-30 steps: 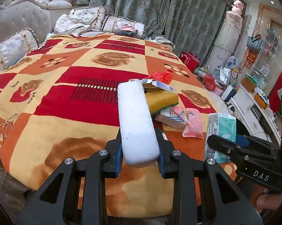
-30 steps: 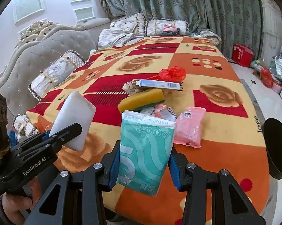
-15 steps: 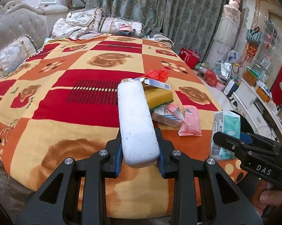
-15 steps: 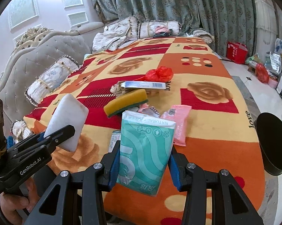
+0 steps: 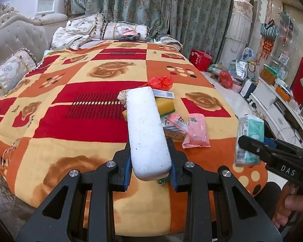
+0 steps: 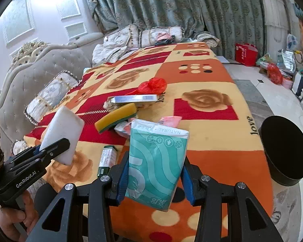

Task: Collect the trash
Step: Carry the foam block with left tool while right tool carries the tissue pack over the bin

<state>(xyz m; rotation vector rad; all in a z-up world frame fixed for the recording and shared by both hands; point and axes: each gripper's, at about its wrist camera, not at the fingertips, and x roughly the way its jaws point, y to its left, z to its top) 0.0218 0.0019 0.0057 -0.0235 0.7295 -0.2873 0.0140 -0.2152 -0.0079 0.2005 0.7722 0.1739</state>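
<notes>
My left gripper [image 5: 150,167] is shut on a white foam block [image 5: 146,129], held above the near edge of the bed; the block also shows in the right wrist view [image 6: 62,133]. My right gripper [image 6: 154,178] is shut on a teal tissue pack [image 6: 156,161], also held above the bed's near edge, seen in the left wrist view [image 5: 249,141]. On the blanket lie a yellow sponge [image 6: 116,120], a pink packet [image 5: 196,131], a red plastic bag [image 6: 152,85], a flat blue-and-white box [image 6: 133,98] and a small green box [image 6: 107,159].
A black round bin [image 6: 285,151] stands on the floor at the bed's right side. The bed has an orange and red rose blanket [image 5: 70,109], pillows [image 5: 91,30] at the far end and a grey tufted headboard [image 6: 30,70] on the left. Bags and clutter line the right wall [image 5: 242,70].
Both grippers have drawn back and risen from the bed while holding their items. More of the bed's near edge, the green box and the black bin have come into view.
</notes>
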